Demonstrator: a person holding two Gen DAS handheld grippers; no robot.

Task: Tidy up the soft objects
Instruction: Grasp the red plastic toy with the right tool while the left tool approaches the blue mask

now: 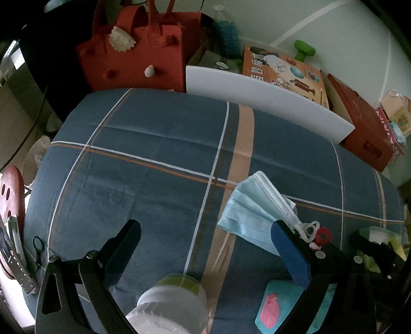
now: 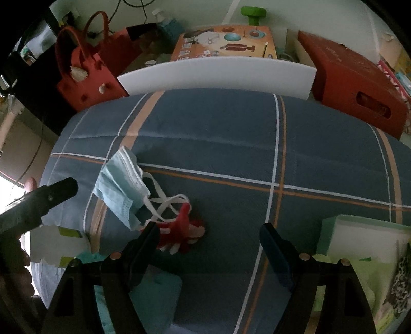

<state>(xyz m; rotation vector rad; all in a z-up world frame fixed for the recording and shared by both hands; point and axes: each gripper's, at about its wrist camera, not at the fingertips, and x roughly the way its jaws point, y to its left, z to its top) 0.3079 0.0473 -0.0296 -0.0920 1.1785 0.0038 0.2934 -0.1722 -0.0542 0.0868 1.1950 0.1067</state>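
Blue plaid cloth [image 2: 218,144] with white and orange stripes covers the work surface. Item one: face mask [image 2: 120,185], pale blue with white edging, folded, lying on the cloth left of centre in the right wrist view, its white ear loops [image 2: 164,203] trailing toward item two. Item two: red-and-white toy [image 2: 183,228], small and soft, touching the loops, just ahead of the right gripper's left finger. Right gripper [image 2: 209,246]: jaws wide apart, nothing between them, tilted down over bare cloth beside the toy. Left gripper [image 1: 208,246]: jaws also spread, nothing clamped; its blue-padded right finger [image 1: 290,254] overlaps the lower corner of the mask [image 1: 251,213] in that view, contact uncertain. White jar [image 1: 169,305] with a green band sits near the cloth's front edge under the left gripper. Teal pouch [image 1: 277,305] with a pink motif lies beside the jar. Beyond the cloth: white board [image 2: 218,77] standing on edge, red felt bag [image 1: 138,51], printed orange box [image 2: 223,43], red box [image 2: 359,87], green dumbbell [image 2: 253,14].
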